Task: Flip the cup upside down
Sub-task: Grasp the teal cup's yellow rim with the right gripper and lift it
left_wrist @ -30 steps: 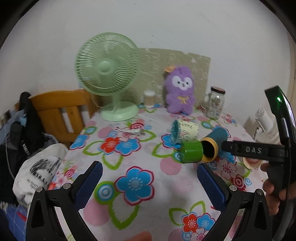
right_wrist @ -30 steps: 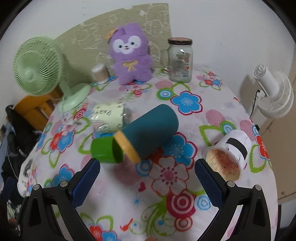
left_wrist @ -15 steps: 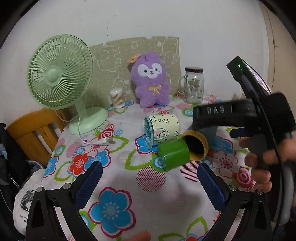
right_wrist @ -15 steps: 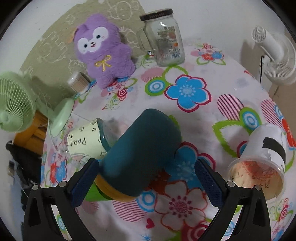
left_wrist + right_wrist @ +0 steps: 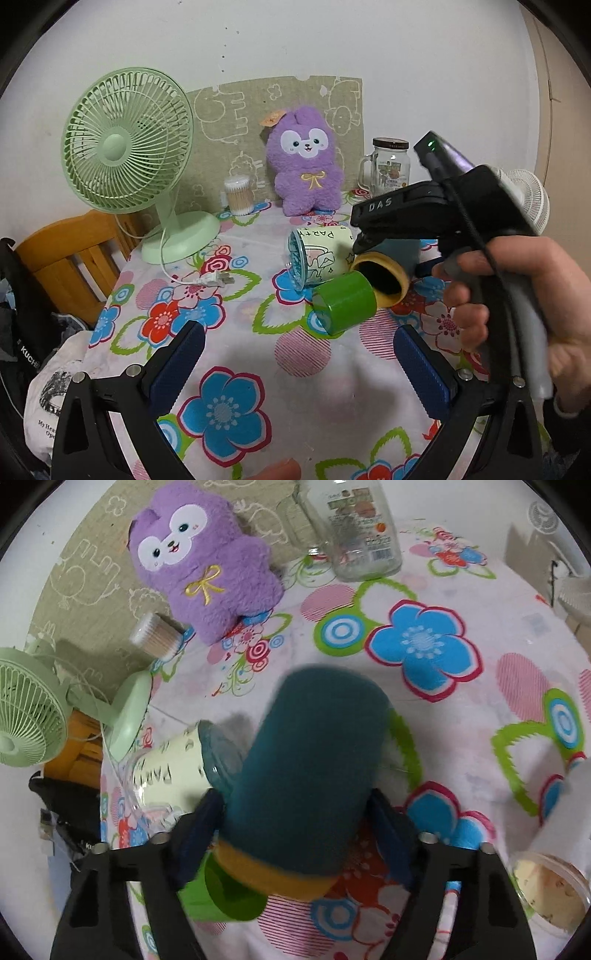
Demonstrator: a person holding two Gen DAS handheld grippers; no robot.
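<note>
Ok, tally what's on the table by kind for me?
Cups: 4 – teal cup, green cup, party cup, paper cup
Fans: 1 – green fan
Plush toys: 1
Glass jars: 1
Cotton swab tubs: 1
Total: 8

- Fan (image 5: 127, 147) stands far left on the table (image 5: 236, 354).
- Plush toy (image 5: 306, 162) sits at the far middle, jar (image 5: 389, 166) to its right.
- Three cups lie together right of centre: printed cup (image 5: 319, 256), tall cup (image 5: 306, 760) beside it, short cup (image 5: 345, 301) nearest.
</note>
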